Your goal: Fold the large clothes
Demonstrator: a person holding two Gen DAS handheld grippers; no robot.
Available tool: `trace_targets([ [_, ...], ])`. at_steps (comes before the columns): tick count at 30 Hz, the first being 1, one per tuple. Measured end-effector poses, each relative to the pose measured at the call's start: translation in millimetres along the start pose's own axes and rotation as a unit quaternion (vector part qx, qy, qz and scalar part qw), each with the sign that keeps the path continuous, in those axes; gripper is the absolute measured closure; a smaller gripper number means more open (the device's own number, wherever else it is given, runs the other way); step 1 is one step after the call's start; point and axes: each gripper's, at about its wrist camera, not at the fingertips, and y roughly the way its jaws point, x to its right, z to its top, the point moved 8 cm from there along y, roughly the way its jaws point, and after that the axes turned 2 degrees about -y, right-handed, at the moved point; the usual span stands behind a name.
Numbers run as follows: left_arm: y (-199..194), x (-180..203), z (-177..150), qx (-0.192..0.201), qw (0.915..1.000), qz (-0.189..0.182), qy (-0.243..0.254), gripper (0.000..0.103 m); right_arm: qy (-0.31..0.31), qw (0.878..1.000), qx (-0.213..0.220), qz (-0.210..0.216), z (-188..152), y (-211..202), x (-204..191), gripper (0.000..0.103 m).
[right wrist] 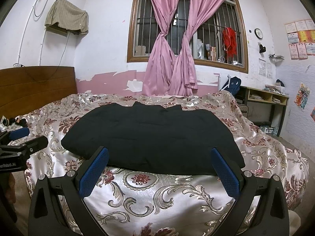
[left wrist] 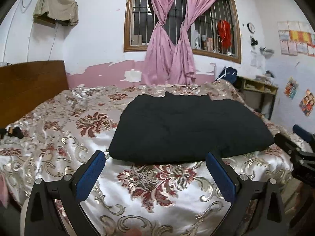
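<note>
Your left gripper (left wrist: pixel 155 161) hangs above the near edge of the bed, its blue-padded fingers (left wrist: pixel 90 177) spread wide apart and gripping nothing. Your right gripper (right wrist: pixel 160 157) sits beside it in the same attitude, fingers (right wrist: pixel 226 173) likewise apart and empty; each gripper shows at the margin of the other's view. Beneath both lies the floral satin bedspread (right wrist: pixel 157 194), cream with red and gold scrolls. Just beyond the fingertips, and clear of them, the black garment (left wrist: pixel 183 127) rests on the bedspread as a folded, roughly rectangular bundle, its near edge thick and rounded. To the left stands the wooden headboard (left wrist: pixel 31 82). Farthest off, pink curtains (left wrist: pixel 171 39) are knotted before a barred window, and a small desk (right wrist: pixel 265 100) stands at the right wall.
</note>
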Motion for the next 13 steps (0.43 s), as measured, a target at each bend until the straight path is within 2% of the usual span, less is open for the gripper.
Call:
trace_targets([
  [13,2.7,2.0,-2.4,-0.007,0.9999,0.0,0.008,0.0,0.0,1.0,-0.001,0.001,0.0,0.0,-0.3,0.002],
])
